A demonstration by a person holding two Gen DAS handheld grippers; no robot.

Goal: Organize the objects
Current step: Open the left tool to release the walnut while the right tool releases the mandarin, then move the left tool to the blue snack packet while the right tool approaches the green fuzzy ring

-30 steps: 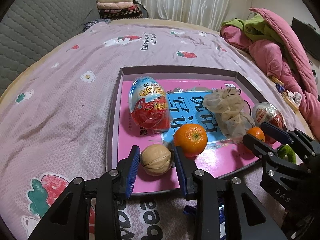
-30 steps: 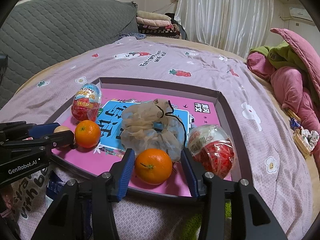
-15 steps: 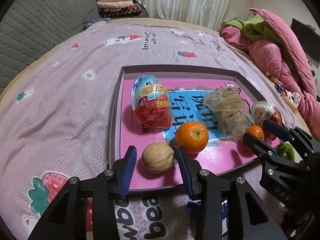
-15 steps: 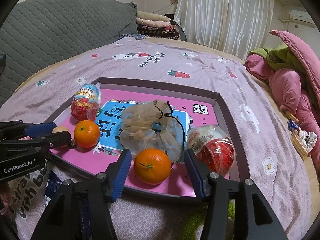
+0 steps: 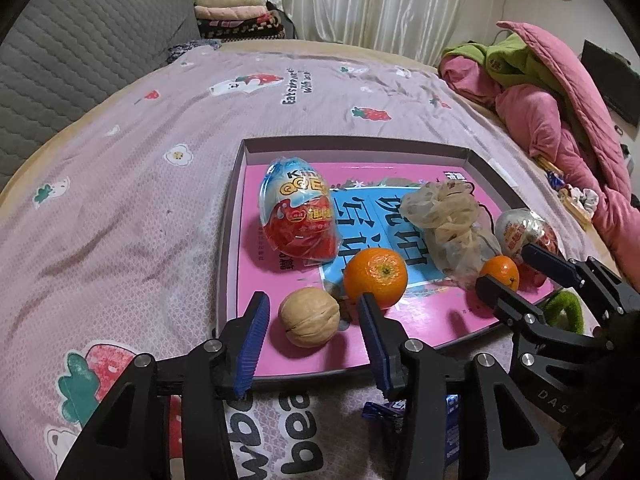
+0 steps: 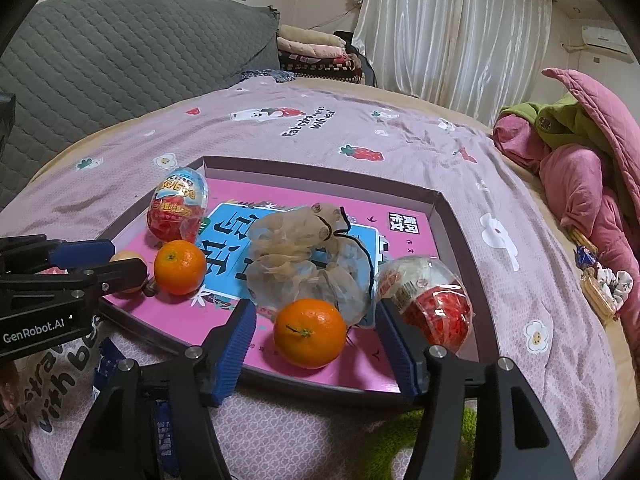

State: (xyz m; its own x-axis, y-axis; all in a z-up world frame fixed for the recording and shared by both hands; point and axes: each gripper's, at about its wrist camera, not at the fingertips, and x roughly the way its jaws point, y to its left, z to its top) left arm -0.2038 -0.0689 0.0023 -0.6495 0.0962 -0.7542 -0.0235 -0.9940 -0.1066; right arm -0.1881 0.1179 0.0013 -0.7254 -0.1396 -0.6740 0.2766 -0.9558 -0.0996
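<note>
A shallow pink-lined tray [image 5: 230, 216] lies on the bed. It holds a walnut [image 5: 309, 316], two oranges [image 5: 375, 271] [image 6: 310, 332], two wrapped toy eggs [image 5: 298, 214] [image 6: 426, 298] and a beige mesh pouch [image 5: 448, 224]. My left gripper [image 5: 314, 340] is open, its blue pads on either side of the walnut without touching it. My right gripper [image 6: 316, 350] is open around the near orange, pulled back to the tray's front rim. Each gripper also shows in the other's view: the right [image 5: 516, 272] and the left [image 6: 92, 260].
The bed has a lilac strawberry-print sheet [image 5: 140, 168]. A pink and green quilt pile [image 5: 552, 100] lies at the right. A grey padded headboard [image 6: 120, 52] stands at the left. Blue wrappers [image 5: 384, 408] and a green fuzzy thing [image 6: 400, 436] lie near the tray's front edge.
Both grippers have drawn back toward the tray's front edge and opened wider. The walnut and the near orange stay in the tray, released.
</note>
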